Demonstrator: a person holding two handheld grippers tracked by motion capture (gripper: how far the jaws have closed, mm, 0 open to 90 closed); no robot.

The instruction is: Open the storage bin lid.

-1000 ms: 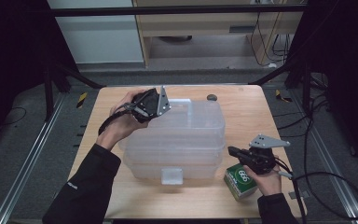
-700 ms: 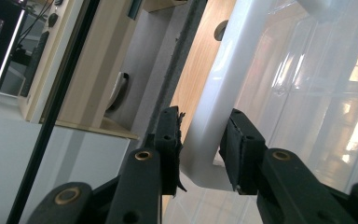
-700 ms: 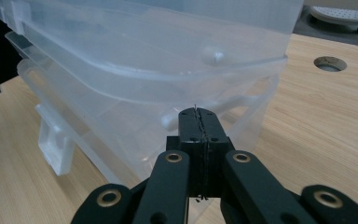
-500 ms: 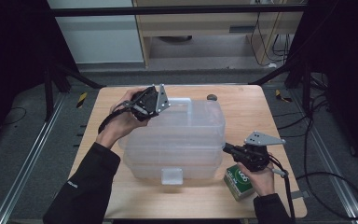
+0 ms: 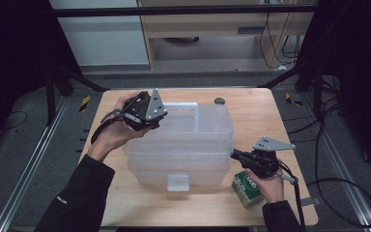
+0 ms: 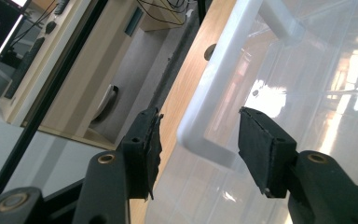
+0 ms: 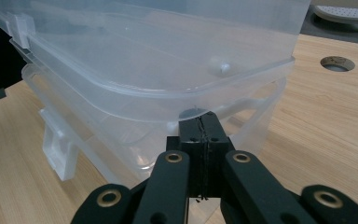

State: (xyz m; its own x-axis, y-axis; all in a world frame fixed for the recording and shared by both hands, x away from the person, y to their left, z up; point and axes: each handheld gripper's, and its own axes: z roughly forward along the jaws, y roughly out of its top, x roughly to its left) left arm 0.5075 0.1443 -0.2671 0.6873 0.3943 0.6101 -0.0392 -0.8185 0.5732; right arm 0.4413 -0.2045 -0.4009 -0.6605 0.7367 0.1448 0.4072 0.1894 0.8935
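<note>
Up close, the right gripper view shows the right claw (image 7: 200, 128) pressed fully closed with nothing in it, tips touching the near rim of the clear plastic bin (image 7: 158, 74). The high view adds a green box (image 5: 248, 188) under that hand on the desk (image 5: 251, 111). Farther off, the left claw (image 6: 200, 140) has just been opening; its jaws straddle the bin's white handle (image 6: 214, 88) without pressing.
</note>
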